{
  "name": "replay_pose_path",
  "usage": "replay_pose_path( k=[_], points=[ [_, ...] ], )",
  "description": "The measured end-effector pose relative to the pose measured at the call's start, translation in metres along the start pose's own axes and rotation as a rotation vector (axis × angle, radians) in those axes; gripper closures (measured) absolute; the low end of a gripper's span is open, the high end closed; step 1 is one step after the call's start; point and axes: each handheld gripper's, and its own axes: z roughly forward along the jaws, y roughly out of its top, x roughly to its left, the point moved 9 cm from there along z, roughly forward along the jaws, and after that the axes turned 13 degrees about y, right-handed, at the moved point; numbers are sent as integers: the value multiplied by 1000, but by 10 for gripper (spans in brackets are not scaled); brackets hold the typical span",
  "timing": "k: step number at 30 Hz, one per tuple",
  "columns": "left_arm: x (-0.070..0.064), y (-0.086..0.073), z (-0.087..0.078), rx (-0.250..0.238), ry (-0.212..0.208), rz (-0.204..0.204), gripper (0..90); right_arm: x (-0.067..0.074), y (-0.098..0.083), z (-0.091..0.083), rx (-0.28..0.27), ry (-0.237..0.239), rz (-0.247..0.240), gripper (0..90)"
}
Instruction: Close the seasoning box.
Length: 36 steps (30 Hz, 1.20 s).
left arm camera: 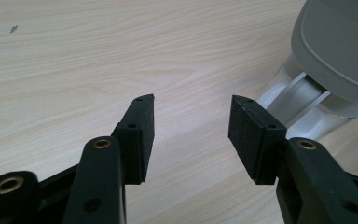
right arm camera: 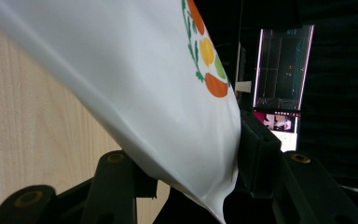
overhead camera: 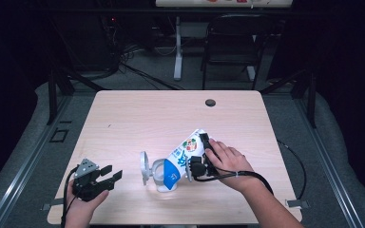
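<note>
A white pouch (overhead camera: 186, 151) with a fruit print and a blue label leans steeply, its lower end at the mouth of a clear container (overhead camera: 160, 175). The container's grey lid (overhead camera: 144, 167) stands flipped open at its left. My right gripper (overhead camera: 200, 155) is shut on the pouch's upper part. In the right gripper view the pouch (right arm camera: 135, 84) is pinched between the jaws of the right gripper (right arm camera: 198, 161). My left gripper (overhead camera: 112, 172) rests open near the table's front left. The left gripper (left arm camera: 191, 123) holds nothing, and the lid (left arm camera: 340, 46) and the container (left arm camera: 303, 98) lie ahead to its right.
The light wooden table (overhead camera: 138, 114) has a dark round grommet (overhead camera: 210, 102) near its far edge. A black chair (overhead camera: 233, 42) and a desk leg stand behind it. The right gripper's cable (overhead camera: 297, 164) loops off the table's right side. A lit screen (right arm camera: 282, 70) glows beyond the pouch.
</note>
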Motion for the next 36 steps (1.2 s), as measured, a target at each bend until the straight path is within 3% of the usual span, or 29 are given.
replay_pose_path(
  k=[12, 17, 21, 22, 36],
  points=[
    [0, 0, 1, -7, 1, -4, 512, 0, 0, -1, 2, -1, -2, 554],
    [0, 1, 1, -8, 1, -2, 513, 0, 1, 0, -22, -9, -8, 555],
    [0, 0, 1, -7, 2, -3, 513, 0, 1, -2, 0, -9, -19, 555],
    [0, 0, 1, -8, 2, -2, 512, 0, 2, -1, -17, -10, -11, 555],
    [0, 0, 1, -6, 3, -3, 513, -2, 2, -3, -9, -15, -32, 557]
  ],
)
